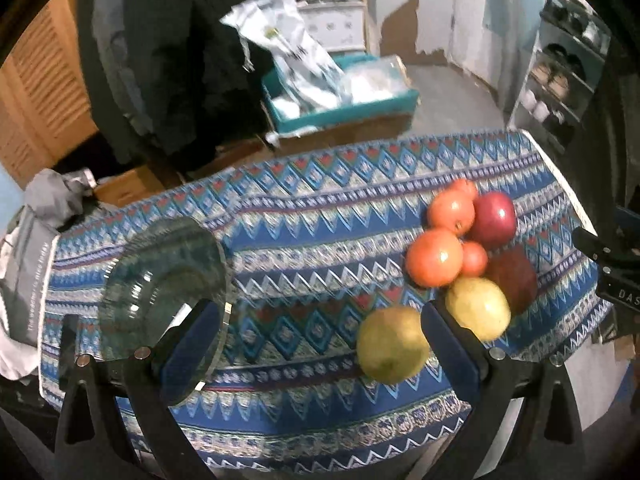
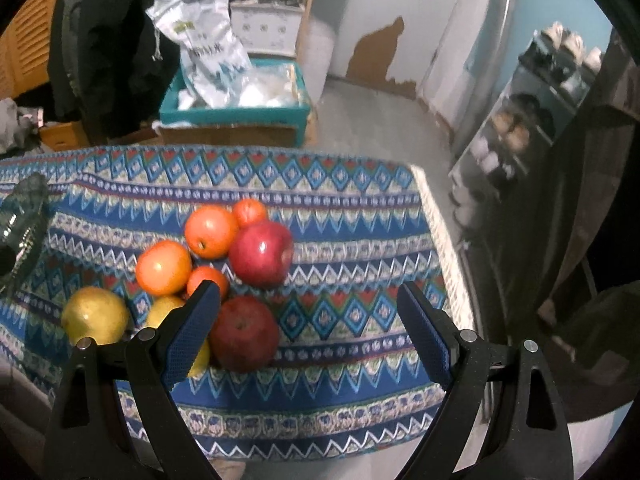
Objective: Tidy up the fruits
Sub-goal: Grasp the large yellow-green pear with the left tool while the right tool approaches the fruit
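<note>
While both claws gape, fruits (image 2: pixel 208 272) lie beyond right claw (image 2: pixel 310 336).

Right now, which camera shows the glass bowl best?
The left wrist view: the glass bowl shows nearly whole beside the left finger. The right wrist view catches only a sliver of it at its left edge.

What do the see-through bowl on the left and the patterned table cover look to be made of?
The clear ribbed bowl looks like glass, glossy: the cloth pattern shows through it and its rim catches bright highlights, though hard clear plastic is possible. The blue zigzag-patterned table cover looks like matte woven fabric, draping over the table's edge.
</note>
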`<state>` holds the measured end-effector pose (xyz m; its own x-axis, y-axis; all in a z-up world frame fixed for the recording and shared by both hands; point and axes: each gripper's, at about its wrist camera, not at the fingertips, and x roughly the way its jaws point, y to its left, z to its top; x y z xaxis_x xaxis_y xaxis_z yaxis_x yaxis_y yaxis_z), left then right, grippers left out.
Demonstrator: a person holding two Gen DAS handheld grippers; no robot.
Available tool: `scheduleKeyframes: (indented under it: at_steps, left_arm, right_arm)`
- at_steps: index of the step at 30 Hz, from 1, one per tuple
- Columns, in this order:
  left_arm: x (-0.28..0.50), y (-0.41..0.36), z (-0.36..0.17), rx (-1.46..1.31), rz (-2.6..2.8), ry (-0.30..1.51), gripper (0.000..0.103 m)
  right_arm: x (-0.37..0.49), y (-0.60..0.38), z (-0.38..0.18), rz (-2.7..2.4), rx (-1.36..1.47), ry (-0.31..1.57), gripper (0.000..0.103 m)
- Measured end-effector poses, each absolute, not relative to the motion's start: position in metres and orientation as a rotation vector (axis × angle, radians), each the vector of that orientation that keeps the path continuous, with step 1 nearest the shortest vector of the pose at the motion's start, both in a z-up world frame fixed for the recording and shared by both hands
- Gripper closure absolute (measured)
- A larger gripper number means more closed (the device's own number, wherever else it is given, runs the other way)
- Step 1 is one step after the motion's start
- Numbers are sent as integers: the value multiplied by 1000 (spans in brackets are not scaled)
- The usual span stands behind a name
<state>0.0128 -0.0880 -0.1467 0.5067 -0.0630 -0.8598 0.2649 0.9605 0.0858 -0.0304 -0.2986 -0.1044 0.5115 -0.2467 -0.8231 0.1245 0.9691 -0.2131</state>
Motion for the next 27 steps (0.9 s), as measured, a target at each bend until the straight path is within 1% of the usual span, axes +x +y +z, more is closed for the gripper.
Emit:
scheduleKeyframes:
  at_steps: [15,24,27]
  left_arm:
    - [19,-118,-216,296,-229,1193,1]
    - [26,-120,-233,252,-264,1231,1]
    - [28,-122,-236,246,-280,1252,3]
  right_arm:
    - [-29,-301,-154,-207,-142,1150,15]
    - [-24,-296,-166,-170,-126,1183,15]
    - [-21,-296,-171,-154,-102,1198,15]
